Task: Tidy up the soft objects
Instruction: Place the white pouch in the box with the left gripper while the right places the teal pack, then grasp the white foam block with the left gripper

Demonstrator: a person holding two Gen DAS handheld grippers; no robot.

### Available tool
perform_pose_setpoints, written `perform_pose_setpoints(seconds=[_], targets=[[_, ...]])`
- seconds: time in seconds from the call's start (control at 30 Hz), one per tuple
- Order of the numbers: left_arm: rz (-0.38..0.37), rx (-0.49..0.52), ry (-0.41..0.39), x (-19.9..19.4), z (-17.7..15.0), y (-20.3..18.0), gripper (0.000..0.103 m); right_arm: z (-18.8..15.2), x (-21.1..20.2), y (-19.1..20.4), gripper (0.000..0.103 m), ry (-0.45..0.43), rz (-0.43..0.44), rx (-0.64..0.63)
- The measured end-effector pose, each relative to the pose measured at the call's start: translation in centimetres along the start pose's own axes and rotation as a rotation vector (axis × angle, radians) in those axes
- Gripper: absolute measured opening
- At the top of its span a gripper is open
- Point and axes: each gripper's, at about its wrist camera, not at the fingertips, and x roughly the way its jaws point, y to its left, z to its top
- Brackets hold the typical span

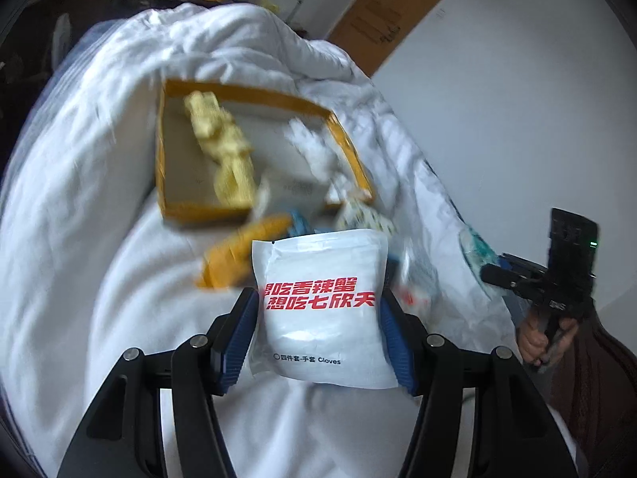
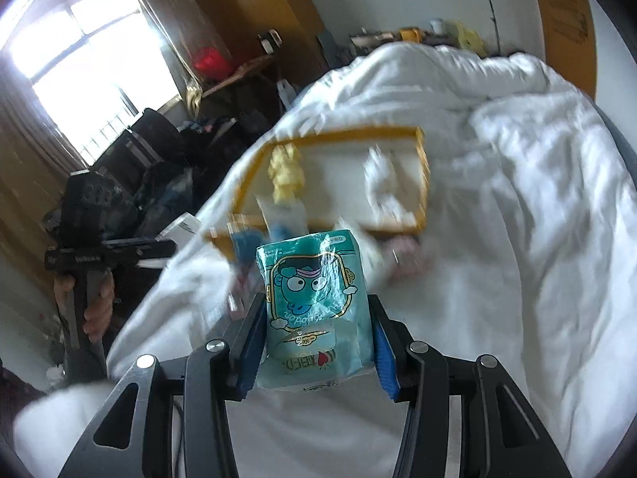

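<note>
My left gripper (image 1: 318, 298) is shut on a white glove packet (image 1: 320, 302) with red Chinese print, held above the white duvet (image 1: 99, 239). My right gripper (image 2: 316, 306) is shut on a teal tissue pack (image 2: 314, 302) with a cartoon face, also held above the bed. Ahead of both lies a shallow yellow-rimmed box (image 1: 169, 211), also in the right wrist view (image 2: 422, 183). In it are a pale yellow plush (image 1: 223, 151) and a white soft item (image 1: 314, 147). A yellow item (image 1: 235, 255) and other small soft items lie just in front of the box.
The right gripper's body (image 1: 557, 279) shows at the right of the left wrist view. The left gripper's body (image 2: 91, 247) shows at the left of the right wrist view. Dark bags (image 2: 151, 151) and clutter lie on the floor left of the bed. A white wall (image 1: 517, 99) runs along the right.
</note>
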Motion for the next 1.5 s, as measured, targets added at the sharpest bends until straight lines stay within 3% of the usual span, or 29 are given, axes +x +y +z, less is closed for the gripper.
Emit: perform_pose_setpoints(seconds=[0.17,0.33,0.47,0.7,1.0,1.07,1.2,1.5], targets=[[0.094,-0.056,-0.055,0.8,5.0,1.2,0.059,6.1,2.8,0.5,0.051,-0.052,0.029,-0.003],[0.214,-0.108,-0.064,4.1,9.7,3.7,0.059,10.6,8.9,-2.3,0.051,-0.009,0.03,0.087],[0.287,-0.132,-0.03,7.3,11.3,5.3,0.059,12.5,14.0,-4.0,0.051,0.044,0.001,0.135],[0.394,-0.167,0.016,10.5,11.0,6.2,0.06,13.4,17.6,-5.0,0.052,0.072,-0.023,0.177],[0.339,-0.229,0.009,11.1,10.6,6.9,0.069,13.6,19.1,-6.2,0.056,0.087,-0.047,0.215],[0.308,-0.229,0.016,10.7,10.5,6.9,0.077,13.5,19.2,-6.5,0.059,0.092,-0.034,0.223],[0.262,-0.224,-0.025,8.9,10.4,6.5,0.084,13.3,18.7,-6.7,0.07,0.079,-0.014,0.23],[0.17,-0.182,-0.118,2.4,7.6,4.4,0.086,12.1,13.7,-3.3,0.071,0.011,0.045,0.145]])
